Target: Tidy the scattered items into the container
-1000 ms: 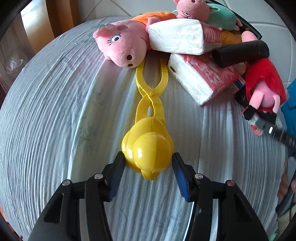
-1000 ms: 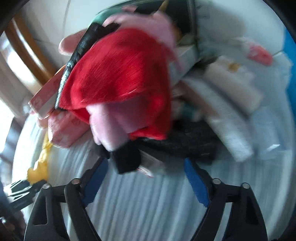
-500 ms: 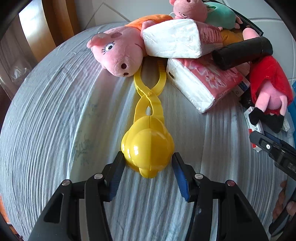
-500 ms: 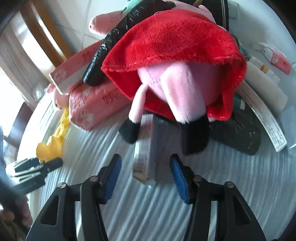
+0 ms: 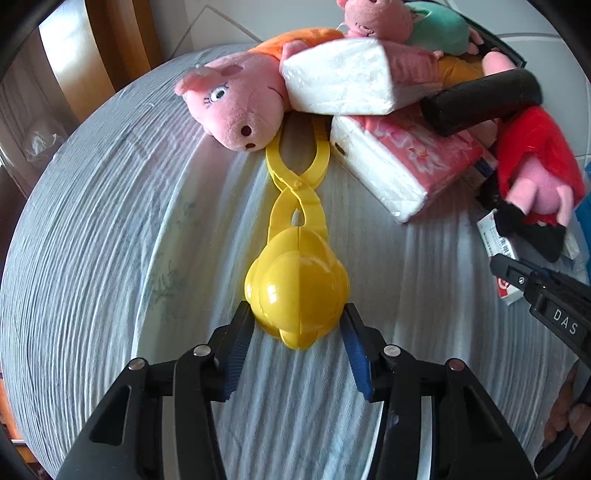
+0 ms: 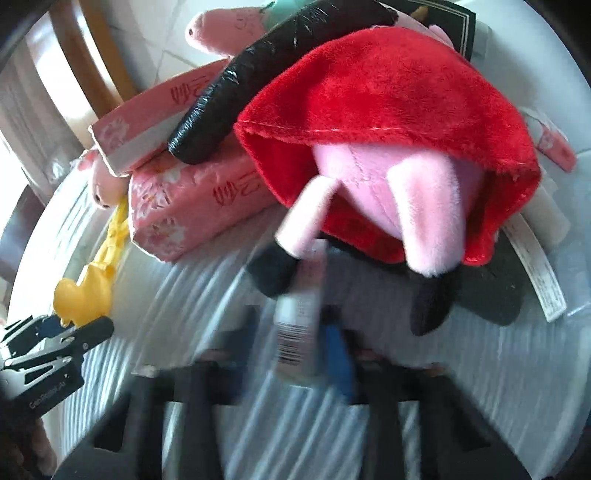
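Observation:
A yellow duck-shaped snowball clip (image 5: 297, 284) lies on the grey-white cloth, its handles reaching under a pink pig plush (image 5: 236, 99). My left gripper (image 5: 295, 332) has its blue pads against both sides of the duck head. In the right wrist view, which is blurred, my right gripper (image 6: 295, 339) has its fingers close around a small white box with a barcode (image 6: 299, 332), just below the red-dressed pig plush (image 6: 388, 147). The yellow clip (image 6: 85, 291) and the left gripper show there at far left.
Two pink tissue packs (image 5: 399, 166) and a black roll (image 5: 480, 99) lie in a pile with the plush toys. A dark box (image 5: 509, 55) stands behind the pile with a green-dressed plush (image 5: 417, 26) in it. White tubes and packets (image 6: 535, 258) lie at right. A wooden chair (image 5: 110, 40) stands beyond the table edge.
My left gripper has closed in onto the yellow duck head. My right gripper has moved forward and narrowed around the small white box under the red plush.

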A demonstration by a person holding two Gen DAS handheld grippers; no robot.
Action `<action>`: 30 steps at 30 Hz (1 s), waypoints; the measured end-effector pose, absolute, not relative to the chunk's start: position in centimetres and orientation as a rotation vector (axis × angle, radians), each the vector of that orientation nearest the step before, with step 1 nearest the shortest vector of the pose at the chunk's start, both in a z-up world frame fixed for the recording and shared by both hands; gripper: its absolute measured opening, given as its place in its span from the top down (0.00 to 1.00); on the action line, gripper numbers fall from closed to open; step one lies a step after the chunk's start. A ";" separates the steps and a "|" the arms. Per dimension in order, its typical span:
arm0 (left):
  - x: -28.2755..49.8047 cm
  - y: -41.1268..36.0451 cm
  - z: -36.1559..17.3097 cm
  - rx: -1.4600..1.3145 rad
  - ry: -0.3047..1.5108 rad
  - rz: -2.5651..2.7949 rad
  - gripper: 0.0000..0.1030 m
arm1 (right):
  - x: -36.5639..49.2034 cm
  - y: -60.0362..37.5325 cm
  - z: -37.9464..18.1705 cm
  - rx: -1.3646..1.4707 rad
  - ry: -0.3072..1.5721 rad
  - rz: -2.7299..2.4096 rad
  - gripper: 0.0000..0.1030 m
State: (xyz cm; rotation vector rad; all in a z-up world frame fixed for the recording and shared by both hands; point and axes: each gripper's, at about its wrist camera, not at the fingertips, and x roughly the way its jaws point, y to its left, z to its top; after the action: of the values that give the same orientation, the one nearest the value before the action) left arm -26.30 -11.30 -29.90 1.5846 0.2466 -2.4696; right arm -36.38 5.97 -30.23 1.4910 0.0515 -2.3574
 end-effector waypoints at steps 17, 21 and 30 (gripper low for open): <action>-15.1 -9.5 -16.1 1.153 0.130 -2.650 0.99 | -22.9 9.4 -17.7 1.130 0.044 -2.387 0.83; -13.3 -9.4 -15.3 1.150 0.155 -2.672 0.99 | -20.6 9.4 -15.1 1.053 0.051 -2.397 0.83; -12.9 -10.7 -18.8 1.222 0.168 -2.684 0.99 | -16.5 10.1 -17.1 1.154 0.003 -2.428 0.83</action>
State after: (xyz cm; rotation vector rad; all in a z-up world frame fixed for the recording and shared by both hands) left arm -12.86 -10.70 -18.80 1.2217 0.1684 -2.6842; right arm -16.51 10.08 -17.05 1.1542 0.0031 -2.4284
